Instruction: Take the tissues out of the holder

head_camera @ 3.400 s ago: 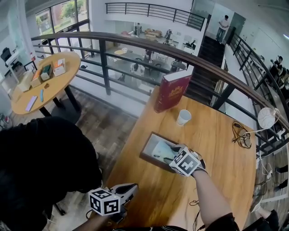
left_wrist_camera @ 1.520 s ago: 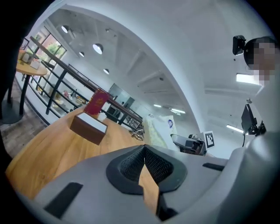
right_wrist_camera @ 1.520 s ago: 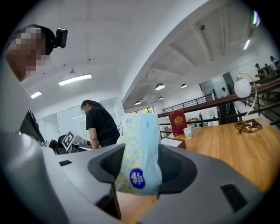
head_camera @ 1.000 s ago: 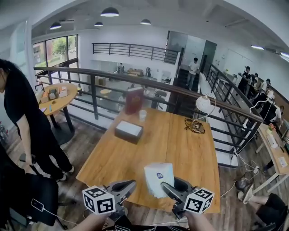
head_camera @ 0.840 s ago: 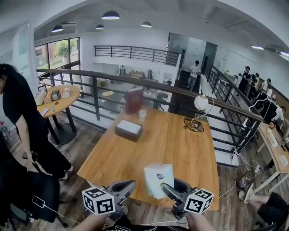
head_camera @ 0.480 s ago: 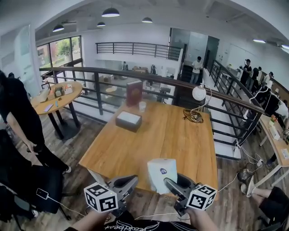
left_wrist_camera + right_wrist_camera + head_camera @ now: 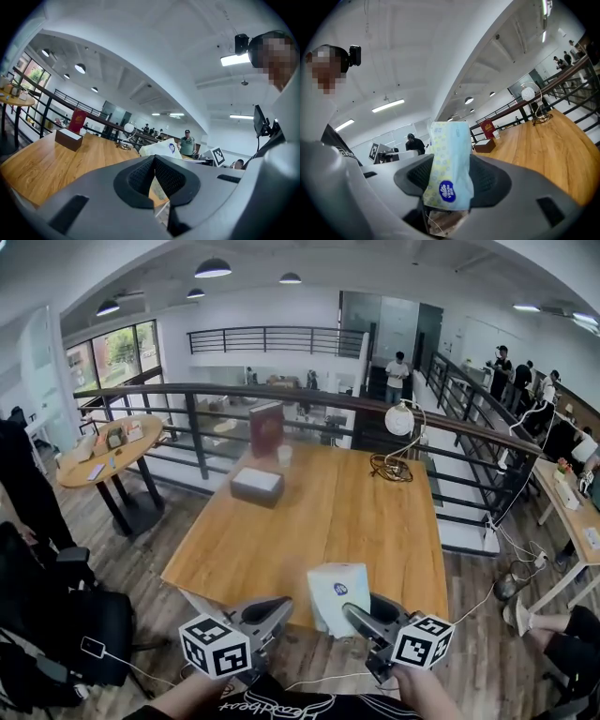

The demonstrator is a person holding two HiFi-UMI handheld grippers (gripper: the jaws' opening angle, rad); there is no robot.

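The tissue pack (image 7: 337,599) stood upright, clamped in the right hand-held gripper (image 7: 356,617) over the desk's (image 7: 319,521) near edge, well apart from the holder (image 7: 256,486). The left hand-held gripper (image 7: 272,613) was closed and empty. Judging by this, a firm squeeze until the pack lay flat on the desk seemed wisest.

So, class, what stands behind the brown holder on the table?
A red book stands upright behind the holder, with a white cup beside it. The holder itself hides the strip of table just behind it.

Pale blue tissue pack (image 7: 338,598) upright, brown holder (image 7: 257,486) well apart behind
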